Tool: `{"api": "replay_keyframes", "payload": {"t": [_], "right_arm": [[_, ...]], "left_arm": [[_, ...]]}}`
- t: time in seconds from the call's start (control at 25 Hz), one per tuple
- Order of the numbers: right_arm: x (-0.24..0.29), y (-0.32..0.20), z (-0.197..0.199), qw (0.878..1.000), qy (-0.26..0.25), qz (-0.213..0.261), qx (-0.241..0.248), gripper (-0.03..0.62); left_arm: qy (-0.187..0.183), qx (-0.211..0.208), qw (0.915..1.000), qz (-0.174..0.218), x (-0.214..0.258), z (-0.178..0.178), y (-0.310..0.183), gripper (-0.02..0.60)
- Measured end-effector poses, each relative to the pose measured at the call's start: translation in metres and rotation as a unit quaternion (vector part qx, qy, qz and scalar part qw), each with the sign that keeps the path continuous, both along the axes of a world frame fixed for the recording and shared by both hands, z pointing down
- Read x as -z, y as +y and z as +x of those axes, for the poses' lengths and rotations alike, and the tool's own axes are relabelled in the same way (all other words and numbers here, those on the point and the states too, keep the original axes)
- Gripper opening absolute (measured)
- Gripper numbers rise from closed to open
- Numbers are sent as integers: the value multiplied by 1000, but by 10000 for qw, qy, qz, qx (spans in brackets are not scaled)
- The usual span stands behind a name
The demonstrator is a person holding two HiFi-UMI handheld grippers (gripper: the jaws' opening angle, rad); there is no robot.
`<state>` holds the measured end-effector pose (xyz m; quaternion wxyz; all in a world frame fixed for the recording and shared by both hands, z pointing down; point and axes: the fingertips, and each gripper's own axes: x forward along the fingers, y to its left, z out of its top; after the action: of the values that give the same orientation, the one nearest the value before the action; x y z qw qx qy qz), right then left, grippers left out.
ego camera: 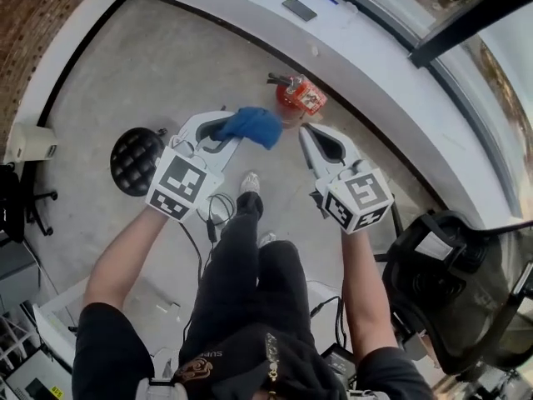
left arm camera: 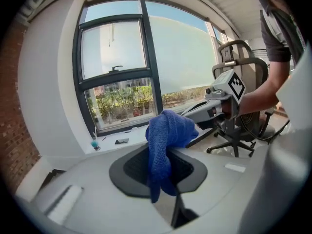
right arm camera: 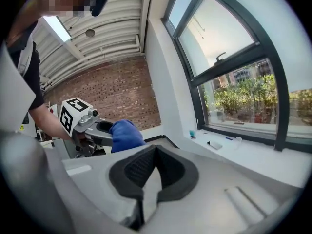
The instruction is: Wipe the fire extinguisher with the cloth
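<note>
Ok, my left gripper [ego camera: 229,130] is clamped on the blue cloth [ego camera: 252,126]; my right gripper [right arm camera: 155,149] is closed, nothing in it. Fire extinguisher [ego camera: 297,97] sits just past both tips, near the curved ledge [ego camera: 250,15]. It looks upright, handle pointing left. Bare floor [ego camera: 150,73] left of it.

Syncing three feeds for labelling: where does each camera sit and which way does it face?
Head view: on the head, facing steeply down at fire extinguisher and both grippers; arms, legs show.
Left gripper view: on left gripper, facing the window, jaws shut on cloth; right forearm shows.
Right gripper view: on right gripper, facing brick wall and window, jaws shut, empty; left forearm shows.
Shared: the cloth, in all three.
</note>
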<state>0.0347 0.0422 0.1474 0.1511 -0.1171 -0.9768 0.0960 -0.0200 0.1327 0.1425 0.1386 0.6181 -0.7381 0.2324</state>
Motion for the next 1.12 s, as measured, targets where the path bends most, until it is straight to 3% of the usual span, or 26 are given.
{"api": "replay_keyframes", "payload": {"t": [0.32, 0.44, 0.6, 0.76, 1.12], "right_arm": [[127, 30, 60, 9990, -362, 259, 60, 3], [162, 40, 75, 9983, -476, 344, -17, 3], [201, 52, 87, 9967, -659, 396, -268, 3], [236, 66, 97, 9939, -844, 514, -481, 3], [294, 105, 135, 9848, -1090, 902, -1010, 3]], "left_arm": [[301, 37, 9983, 498, 128, 78, 21, 66], [604, 155, 9962, 610, 157, 98, 29, 66], [984, 342, 9923, 676, 178, 112, 47, 66], [1134, 349, 9897, 803, 196, 118, 69, 66], [1155, -145, 9846, 1305, 254, 137, 113, 66]]}}
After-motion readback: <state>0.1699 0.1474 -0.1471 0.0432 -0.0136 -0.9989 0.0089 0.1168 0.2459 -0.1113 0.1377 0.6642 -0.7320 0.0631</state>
